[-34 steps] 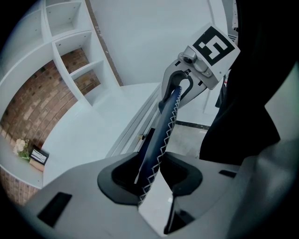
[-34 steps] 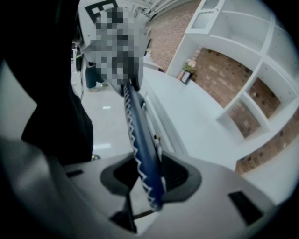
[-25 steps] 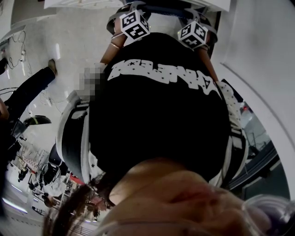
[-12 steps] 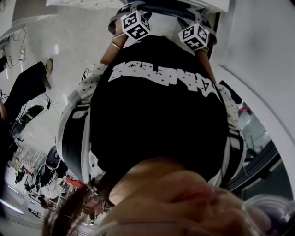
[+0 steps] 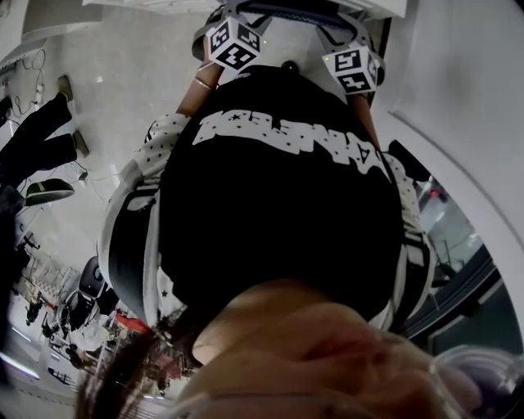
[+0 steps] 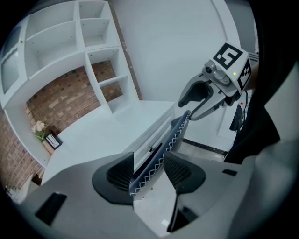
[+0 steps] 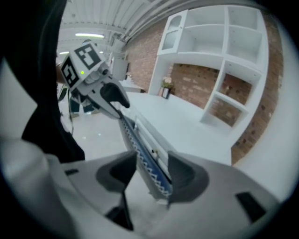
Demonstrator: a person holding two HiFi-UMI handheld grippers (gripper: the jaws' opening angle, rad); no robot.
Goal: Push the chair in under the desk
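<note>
Jaws just opened wide on the left gripper (image 6: 150, 170) and right gripper (image 7: 152, 175); the chair back (image 6: 171, 139) is framed between each pair, lower centre, unclamped.

PLACE: we find a home-office set built inside a large hall | AHEAD OF the left gripper (image 6: 150, 171): white desk (image 6: 103, 135), white built-in shelves (image 6: 60, 42), brick wall (image 6: 60, 95), flowers (image 6: 39, 127), framed card (image 6: 52, 140) | UP AND LEFT OF the right gripper (image 7: 154, 173): strip lights (image 7: 91, 35) under a ribbed industrial roof (image 7: 117, 14)
</note>
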